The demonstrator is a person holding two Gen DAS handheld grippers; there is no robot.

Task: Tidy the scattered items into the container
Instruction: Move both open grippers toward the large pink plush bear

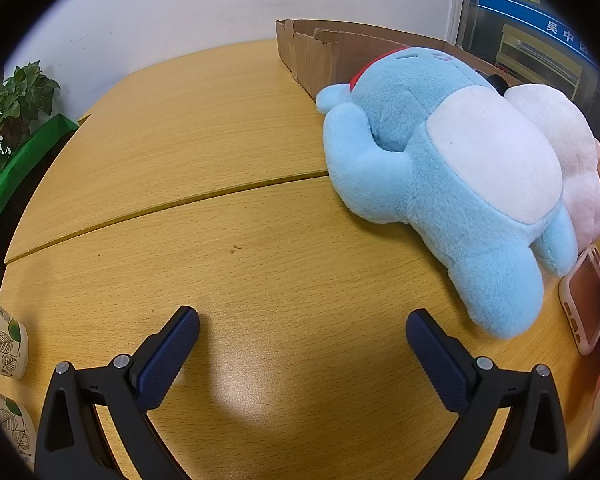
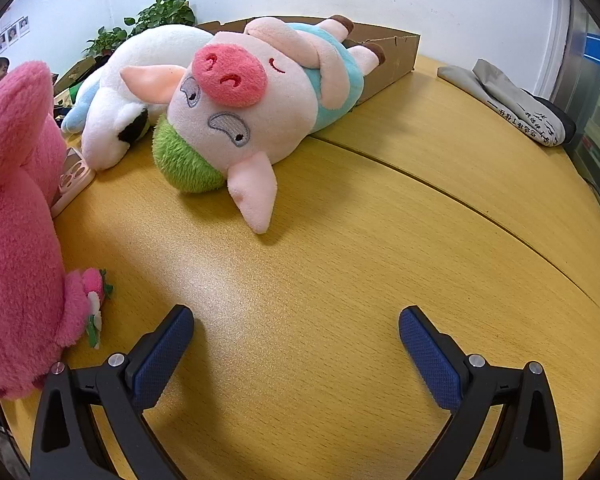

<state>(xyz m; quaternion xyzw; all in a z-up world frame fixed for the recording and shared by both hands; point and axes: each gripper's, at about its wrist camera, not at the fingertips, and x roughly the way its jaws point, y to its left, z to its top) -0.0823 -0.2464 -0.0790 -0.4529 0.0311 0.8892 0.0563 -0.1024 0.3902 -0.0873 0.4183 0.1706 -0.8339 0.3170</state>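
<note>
A light blue plush toy lies on the wooden table to the right, in front of a cardboard box. A white plush lies behind it. My left gripper is open and empty, low over the table, left of the blue plush's foot. In the right wrist view a pig plush with a green tuft lies on its side, its legs reaching over the cardboard box. A white plush lies to its left and a pink furry plush at the far left. My right gripper is open and empty.
A phone in a pink case lies by the blue plush and shows in the right wrist view. Two leaf-print paper cups stand at the left edge. A grey folded cloth bag lies far right. Potted plants stand beyond the table.
</note>
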